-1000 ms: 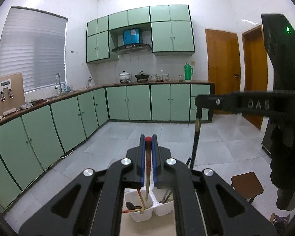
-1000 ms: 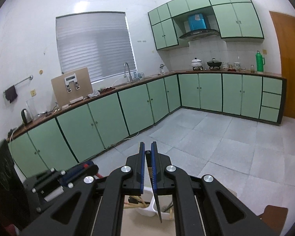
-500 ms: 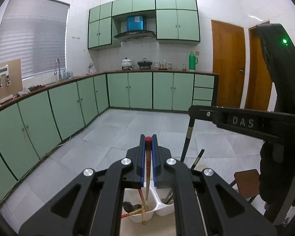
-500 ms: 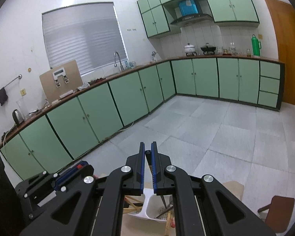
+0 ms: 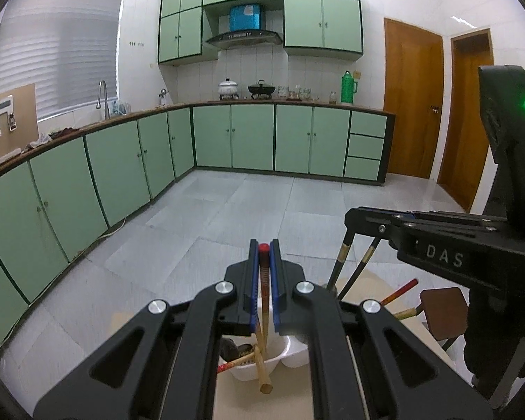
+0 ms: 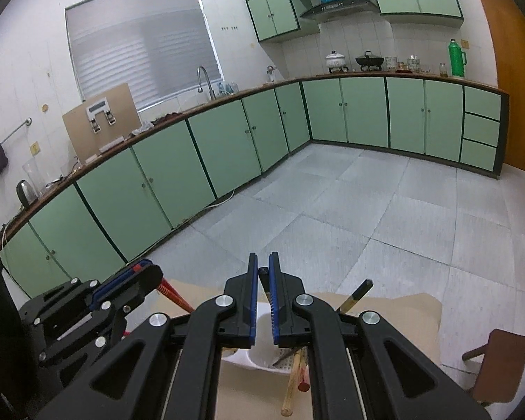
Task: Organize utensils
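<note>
You are holding a red-tipped chopstick upright in the closed left claw, directly above the white holder, while your right claw is gripping a dark one.

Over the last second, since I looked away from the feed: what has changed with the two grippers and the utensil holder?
Both grippers have come down toward the white utensil holder, which now shows larger and closer in both views. The left gripper stays shut on the red-tipped chopsticks, the right gripper on the black chopsticks. Nothing was let go; the utensils in the holder lie as before.
</note>
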Demonstrator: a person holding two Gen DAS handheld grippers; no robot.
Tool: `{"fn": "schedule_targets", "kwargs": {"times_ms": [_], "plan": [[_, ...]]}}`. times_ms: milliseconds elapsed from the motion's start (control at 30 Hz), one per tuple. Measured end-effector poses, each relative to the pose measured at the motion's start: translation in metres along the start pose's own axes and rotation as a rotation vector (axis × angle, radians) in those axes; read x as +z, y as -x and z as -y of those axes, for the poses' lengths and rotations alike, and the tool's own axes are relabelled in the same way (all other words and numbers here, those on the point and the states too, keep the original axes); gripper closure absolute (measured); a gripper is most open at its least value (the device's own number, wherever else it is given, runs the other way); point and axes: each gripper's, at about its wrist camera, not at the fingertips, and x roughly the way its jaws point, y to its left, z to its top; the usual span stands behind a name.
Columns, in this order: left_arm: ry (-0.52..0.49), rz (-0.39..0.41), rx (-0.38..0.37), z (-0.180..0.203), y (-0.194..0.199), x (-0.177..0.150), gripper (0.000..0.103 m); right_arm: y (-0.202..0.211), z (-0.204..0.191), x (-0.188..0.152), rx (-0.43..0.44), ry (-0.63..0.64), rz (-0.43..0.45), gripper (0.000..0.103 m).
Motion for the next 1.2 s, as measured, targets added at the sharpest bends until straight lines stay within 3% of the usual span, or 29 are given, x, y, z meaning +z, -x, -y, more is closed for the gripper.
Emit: {"fn": "schedule_targets", "kwargs": {"times_ms": [400,533,600,667,733,900,1067,1200], "plan": [[0.017,-0.035,0.011,-0.008,-0.006,-0.014,0.097,0.004,-0.001,-0.007,-0.008,-0.017,-0.003,0.095],[0.026,-0.038,0.014,-0.01,-0.002,-0.013,0.095,0.011,0.003,-0.008,-0.011,-0.032,0.004,0.088],[0.031,-0.033,0.017,-0.012,0.002,-0.014,0.089,0.017,0.003,-0.009,-0.015,-0.029,0.012,0.084],[0.043,-0.017,0.017,-0.013,0.01,-0.014,0.072,0.025,0.004,-0.011,-0.021,-0.029,0.024,0.072],[0.051,-0.002,0.016,-0.015,0.018,-0.016,0.067,0.034,0.005,-0.014,-0.026,-0.035,0.038,0.06],[0.043,0.02,0.019,-0.014,0.041,-0.025,0.058,0.06,0.005,-0.028,-0.035,-0.028,0.077,0.05],[0.058,0.042,0.027,-0.013,0.072,-0.039,0.039,0.084,0.004,-0.049,-0.052,-0.024,0.095,0.037],[0.071,0.048,0.029,-0.011,0.095,-0.052,0.03,0.103,-0.004,-0.069,-0.074,0.002,0.109,0.025]]}}
